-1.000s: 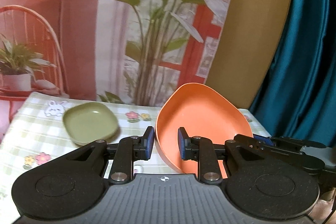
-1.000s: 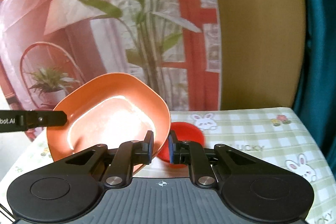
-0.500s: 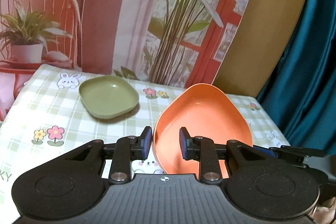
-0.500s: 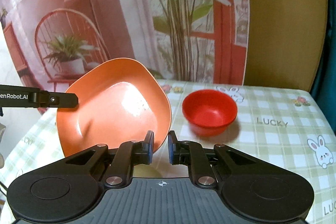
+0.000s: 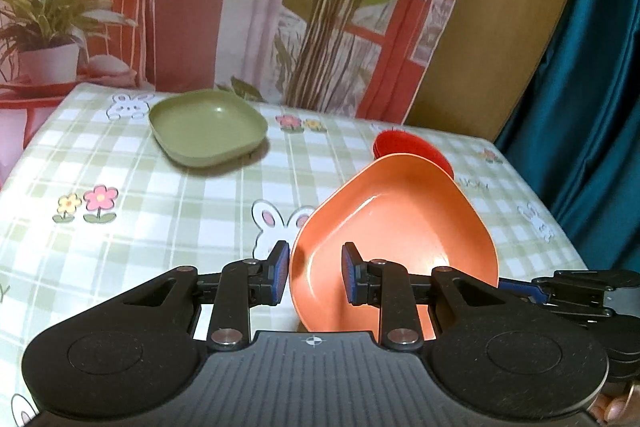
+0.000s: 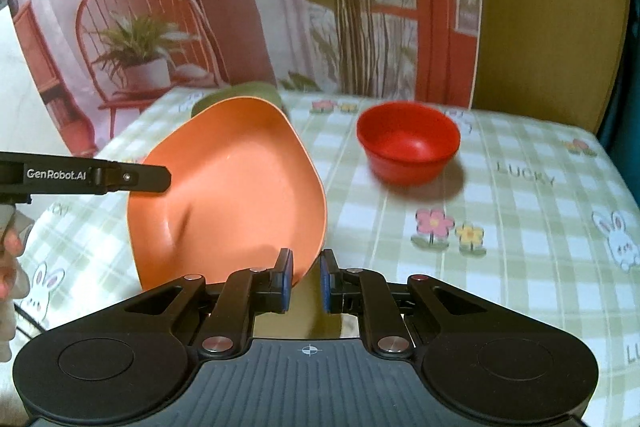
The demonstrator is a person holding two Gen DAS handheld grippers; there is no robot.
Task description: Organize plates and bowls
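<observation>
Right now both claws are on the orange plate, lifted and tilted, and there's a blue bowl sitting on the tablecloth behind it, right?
Nearly. The bowl on the tablecloth is red, not blue; the right wrist view shows it. The orange plate is lifted and tilted.

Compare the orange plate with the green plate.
The orange plate is tilted up off the table, while the green plate lies flat on the cloth. The orange one sits between the right tongs, and the left tongs straddle its rim; the green one is untouched. Both are rounded-square, shallow and empty.
</observation>
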